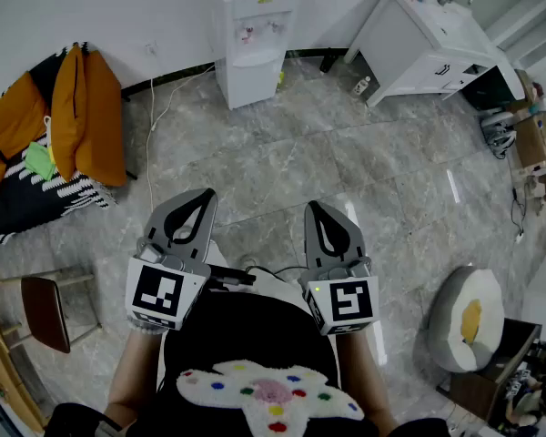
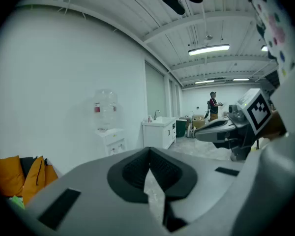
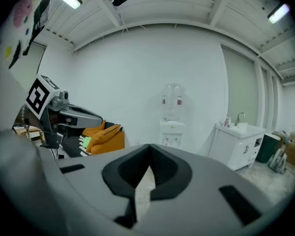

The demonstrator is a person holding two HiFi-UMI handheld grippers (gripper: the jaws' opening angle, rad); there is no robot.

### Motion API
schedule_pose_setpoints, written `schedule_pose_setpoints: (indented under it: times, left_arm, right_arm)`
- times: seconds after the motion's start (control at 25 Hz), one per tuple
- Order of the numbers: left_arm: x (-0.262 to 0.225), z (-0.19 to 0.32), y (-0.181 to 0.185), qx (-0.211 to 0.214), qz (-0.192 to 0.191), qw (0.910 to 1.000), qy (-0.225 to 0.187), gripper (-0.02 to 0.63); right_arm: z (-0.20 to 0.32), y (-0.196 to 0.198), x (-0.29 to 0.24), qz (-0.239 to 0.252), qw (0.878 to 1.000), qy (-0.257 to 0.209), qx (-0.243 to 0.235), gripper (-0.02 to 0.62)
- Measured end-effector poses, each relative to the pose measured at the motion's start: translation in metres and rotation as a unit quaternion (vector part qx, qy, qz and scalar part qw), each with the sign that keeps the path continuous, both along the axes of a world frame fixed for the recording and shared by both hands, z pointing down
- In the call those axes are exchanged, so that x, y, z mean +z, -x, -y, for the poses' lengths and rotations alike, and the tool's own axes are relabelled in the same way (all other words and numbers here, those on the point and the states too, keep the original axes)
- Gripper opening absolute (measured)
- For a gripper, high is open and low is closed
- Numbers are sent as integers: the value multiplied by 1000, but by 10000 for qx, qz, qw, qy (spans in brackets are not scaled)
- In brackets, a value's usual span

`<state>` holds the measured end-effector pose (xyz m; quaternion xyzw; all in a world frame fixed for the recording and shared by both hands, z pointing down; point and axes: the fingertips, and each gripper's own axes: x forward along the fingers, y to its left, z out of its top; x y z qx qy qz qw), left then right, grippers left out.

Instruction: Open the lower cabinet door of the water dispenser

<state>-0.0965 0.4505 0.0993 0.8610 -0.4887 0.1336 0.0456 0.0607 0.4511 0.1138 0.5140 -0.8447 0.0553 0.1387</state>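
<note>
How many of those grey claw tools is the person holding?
2: the left gripper at lower left of the head view, the right gripper beside it, both shut and empty.

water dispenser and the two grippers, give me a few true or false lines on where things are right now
1. The water dispenser stands against the wall, well across the floor from the left gripper and right gripper. True.
2. The left gripper is clamped on the dispenser's lower door. False: its jaws are together on nothing, far from the dispenser.
3. The right gripper is shut and empty. True.
4. In the head view the orange cushions lie right of the dispenser. False: they lie to its left; a white sink cabinet stands to its right.
5. A clear bottle sits on top of the dispenser. True.
</note>
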Motion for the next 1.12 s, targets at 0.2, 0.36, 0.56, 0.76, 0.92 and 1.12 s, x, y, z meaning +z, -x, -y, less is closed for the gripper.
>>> schedule_pose_setpoints:
  times: [0.2, 0.36, 0.56, 0.76, 0.92, 1.12]
  left_arm:
    - [-1, 2, -3, 1, -5, 10000, -2, 12]
    - [0, 1, -5, 20, 11, 10000, -18, 12]
    - [-1, -1, -6, 9, 15, 10000, -36, 12]
    - [-1, -1, -5, -6, 38, 10000, -43, 12]
    - [-2, -1, -5, -10, 41, 10000, -74, 12]
    - [-4, -5, -7, -37, 53, 9999, -93, 12]
  right_arm:
    - [1, -2, -1, -31, 10000, -33, -41, 3]
    - [-1, -2, 0, -41, 10000, -33, -73, 3]
    - [-3, -2, -2, -26, 9999, -86, -83, 3]
    - [-4, -2, -1, -38, 9999, -48, -103, 3]
    - [-4, -2, -2, 0, 9999, -63, -95, 3]
    - [-8, -3, -5, 341, 9993, -82, -122, 3]
